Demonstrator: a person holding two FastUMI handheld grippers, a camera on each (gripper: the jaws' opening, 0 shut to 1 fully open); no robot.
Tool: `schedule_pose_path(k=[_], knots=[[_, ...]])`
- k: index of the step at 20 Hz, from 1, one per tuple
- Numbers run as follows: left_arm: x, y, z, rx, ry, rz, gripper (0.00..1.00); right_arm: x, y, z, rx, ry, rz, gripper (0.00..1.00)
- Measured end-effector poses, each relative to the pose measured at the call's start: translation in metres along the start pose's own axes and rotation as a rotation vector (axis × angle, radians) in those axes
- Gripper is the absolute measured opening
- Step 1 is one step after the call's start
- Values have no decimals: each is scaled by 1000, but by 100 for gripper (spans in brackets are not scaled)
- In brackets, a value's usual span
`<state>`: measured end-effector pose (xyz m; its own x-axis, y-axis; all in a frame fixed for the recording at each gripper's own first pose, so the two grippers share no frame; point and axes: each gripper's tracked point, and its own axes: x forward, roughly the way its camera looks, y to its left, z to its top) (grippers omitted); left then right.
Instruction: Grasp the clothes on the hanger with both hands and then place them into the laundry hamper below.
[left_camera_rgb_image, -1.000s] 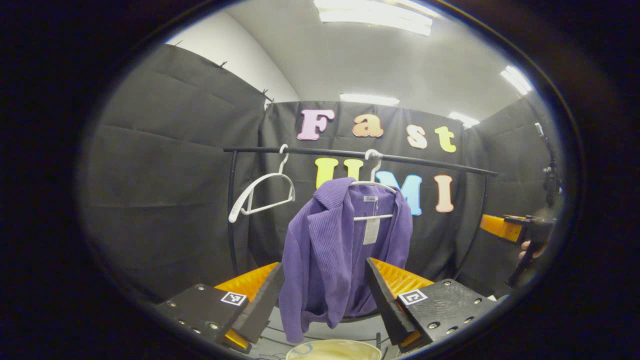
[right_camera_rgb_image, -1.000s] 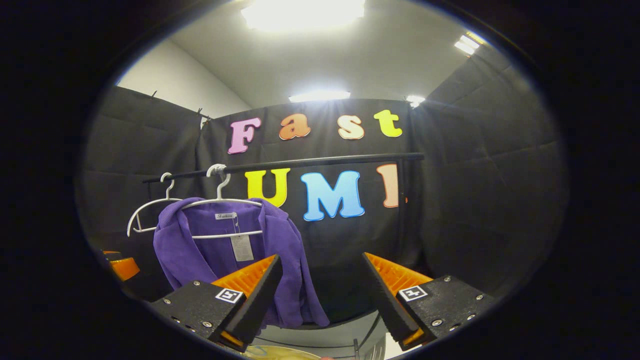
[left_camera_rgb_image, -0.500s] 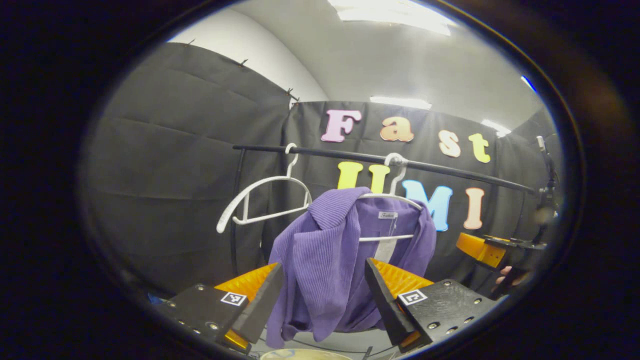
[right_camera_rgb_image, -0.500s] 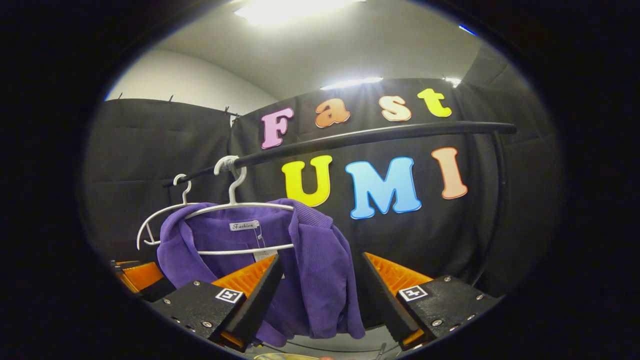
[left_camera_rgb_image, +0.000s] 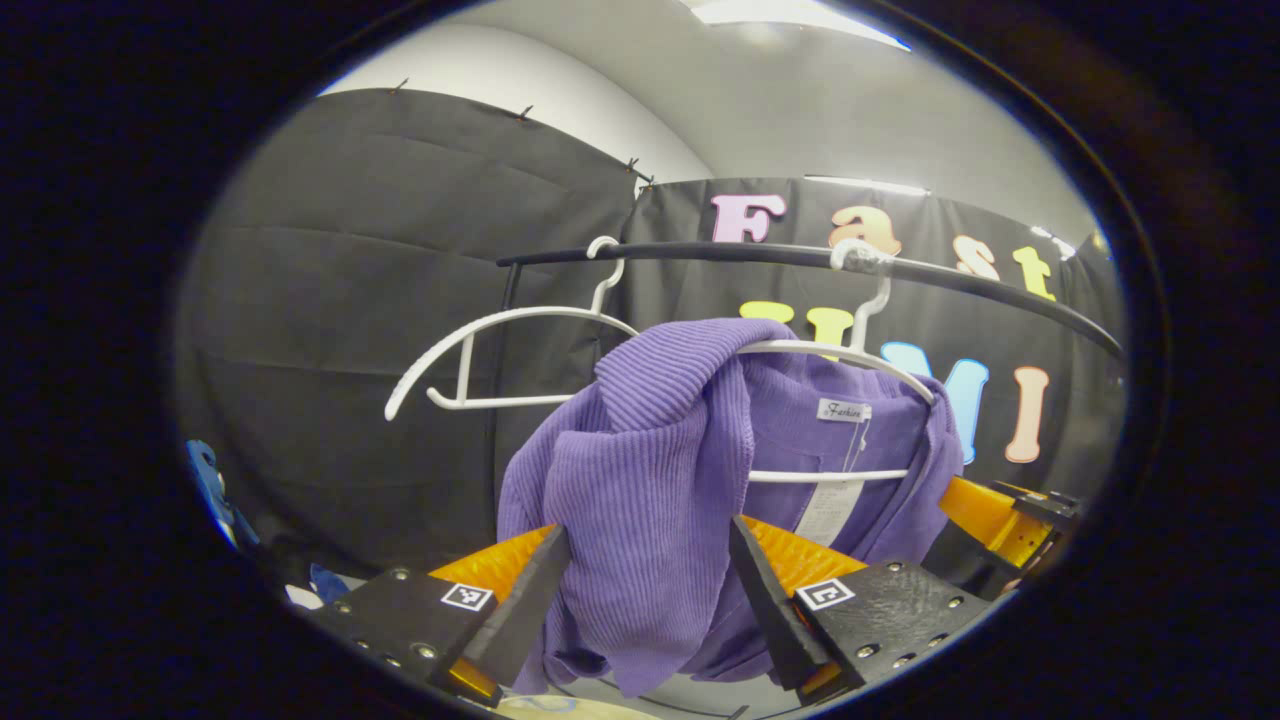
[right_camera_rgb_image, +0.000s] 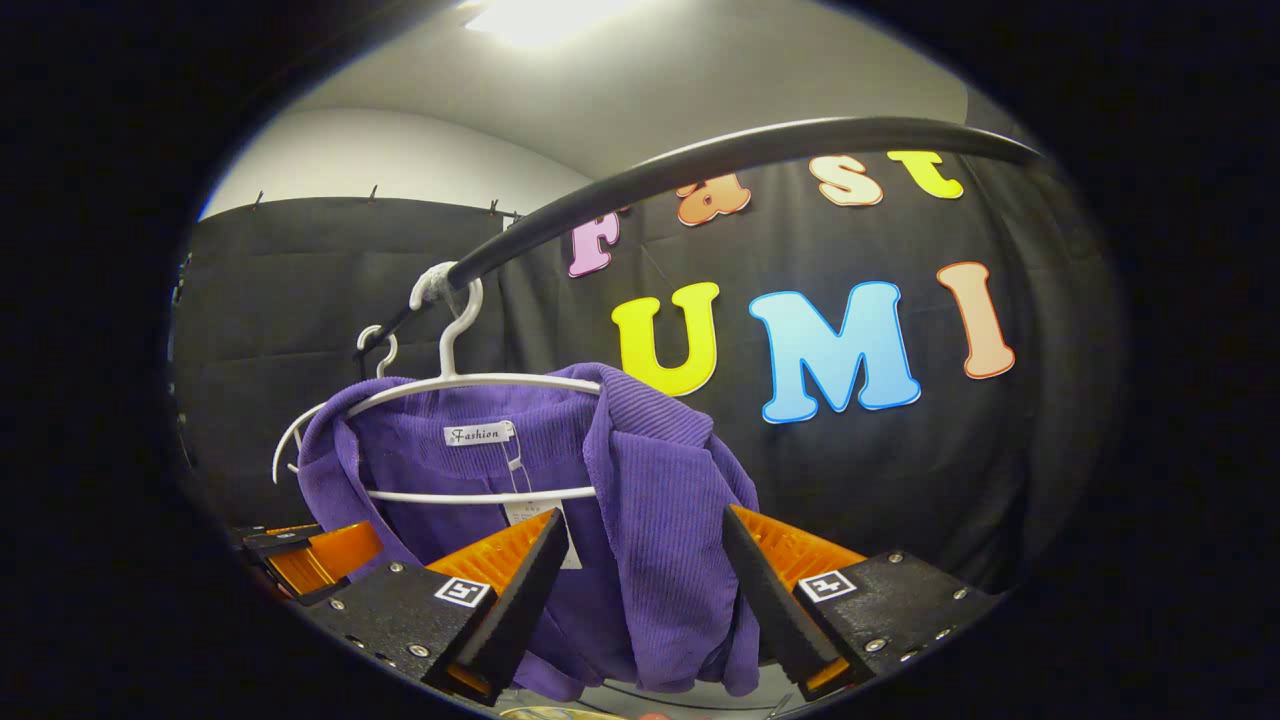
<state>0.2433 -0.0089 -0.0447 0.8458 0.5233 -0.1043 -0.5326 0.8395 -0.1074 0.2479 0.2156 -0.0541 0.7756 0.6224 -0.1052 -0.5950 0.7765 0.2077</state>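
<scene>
A purple ribbed cardigan (left_camera_rgb_image: 650, 470) (right_camera_rgb_image: 650, 520) hangs on a white hanger (left_camera_rgb_image: 850, 355) (right_camera_rgb_image: 470, 380) from a black rail (left_camera_rgb_image: 760, 255) (right_camera_rgb_image: 720, 160). My left gripper (left_camera_rgb_image: 648, 560) is open, and the cardigan's left shoulder and front panel hang between its fingers without being pinched. My right gripper (right_camera_rgb_image: 645, 555) is open too, with the garment's right shoulder panel between its fingers. The right gripper (left_camera_rgb_image: 1005, 505) also shows at the right edge of the left gripper view, and the left gripper (right_camera_rgb_image: 320, 550) shows at the lower left of the right gripper view. A pale hamper rim (left_camera_rgb_image: 570, 708) peeks at the bottom.
An empty white hanger (left_camera_rgb_image: 500, 350) hangs on the rail to the left of the cardigan. The rail's upright post (left_camera_rgb_image: 495, 400) stands behind it. Blue and white objects (left_camera_rgb_image: 215, 490) lie low at the far left.
Both grippers have moved up and in toward the cardigan, which now looms larger and sits between each pair of fingers. Both stay open.
</scene>
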Motion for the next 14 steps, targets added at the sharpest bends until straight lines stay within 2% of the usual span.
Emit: schedule_pose_path(k=[2, 3, 4, 5, 6, 7, 10, 12, 14], knots=[[4, -13, -1, 0, -10, -2, 89, 4, -2, -5, -6, 4, 18, 92], [7, -19, -1, 11, -15, -1, 97, 5, -3, -7, -5, 6, 25, 92], [10, -22, -2, 29, -21, 11, 93, 7, -3, -9, -2, 8, 33, 95], [14, -23, -2, 47, -28, 33, 89, 9, -3, -12, 1, 13, 40, 96], [18, -20, -2, 59, -35, 62, 93, 10, -3, -15, 3, 22, 46, 92], [22, -16, -3, 70, -38, 92, 97, 11, -4, -17, 4, 33, 53, 95], [28, 4, 0, 78, -57, 193, 97, 13, -8, -26, 1, 53, 64, 95], [33, 10, 0, 82, -56, 205, 94, 15, -11, -27, 0, 53, 60, 92], [35, 14, 1, 87, -61, 210, 97, 17, -16, -25, 9, 49, 57, 96]])
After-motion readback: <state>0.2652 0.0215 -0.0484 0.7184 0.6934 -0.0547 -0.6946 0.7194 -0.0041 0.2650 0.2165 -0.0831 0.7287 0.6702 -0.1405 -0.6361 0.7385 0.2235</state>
